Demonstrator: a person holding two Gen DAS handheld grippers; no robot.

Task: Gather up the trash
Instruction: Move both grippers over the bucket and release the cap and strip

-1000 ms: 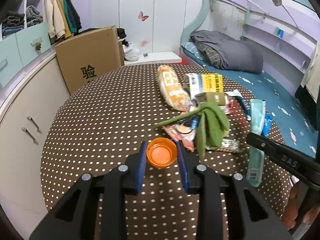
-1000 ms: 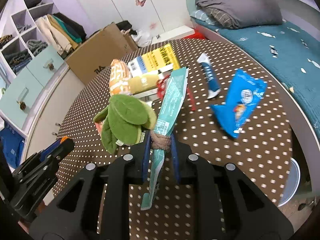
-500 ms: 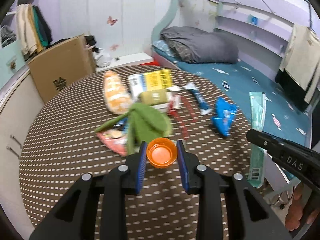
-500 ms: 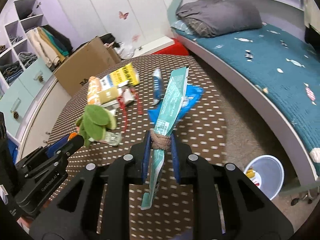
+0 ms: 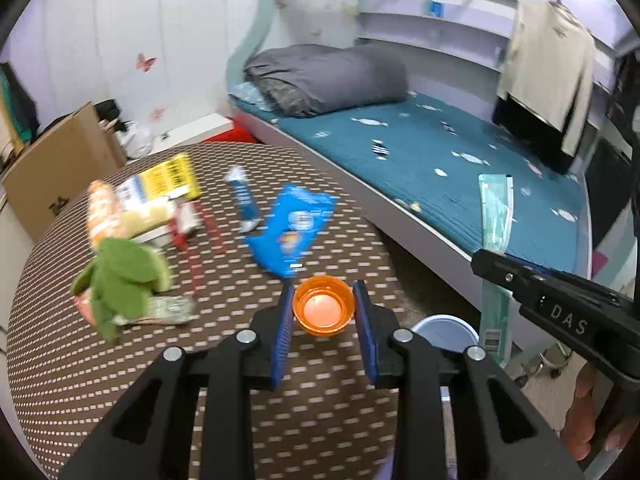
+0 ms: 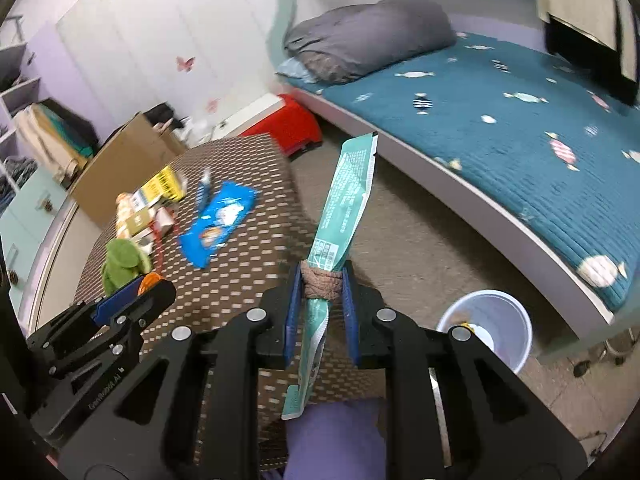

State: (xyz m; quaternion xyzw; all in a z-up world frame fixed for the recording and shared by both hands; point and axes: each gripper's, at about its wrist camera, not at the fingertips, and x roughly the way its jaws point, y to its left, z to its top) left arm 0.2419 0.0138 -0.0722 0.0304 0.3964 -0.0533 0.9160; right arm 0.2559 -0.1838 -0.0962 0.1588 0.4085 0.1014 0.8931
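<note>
My left gripper [image 5: 323,310] is shut on an orange bottle cap [image 5: 323,311], held over the near right edge of the dotted round table [image 5: 120,368]. My right gripper [image 6: 322,284] is shut on a long teal wrapper [image 6: 346,196] with a brown knotted cord [image 6: 322,284] around it, held beyond the table's edge above the floor. That wrapper [image 5: 496,212] and the right gripper's finger also show at the right of the left wrist view. A pale bin [image 6: 486,326] with a little trash inside stands on the floor by the bed; its rim [image 5: 446,326] peeks past my left fingers.
On the table lie a blue snack bag [image 5: 290,234], a blue-white tube [image 5: 242,198], a green plush [image 5: 122,278], a yellow box [image 5: 168,178], an orange packet [image 5: 102,210] and red strips. A teal bed [image 6: 520,140] runs along the right; a cardboard box [image 6: 120,164] and red stool [image 6: 288,122] stand behind.
Both grippers have swung right across the table toward its bed-side edge, still holding the cap and the wrapper. The floor bin has come into view in both cameras.
</note>
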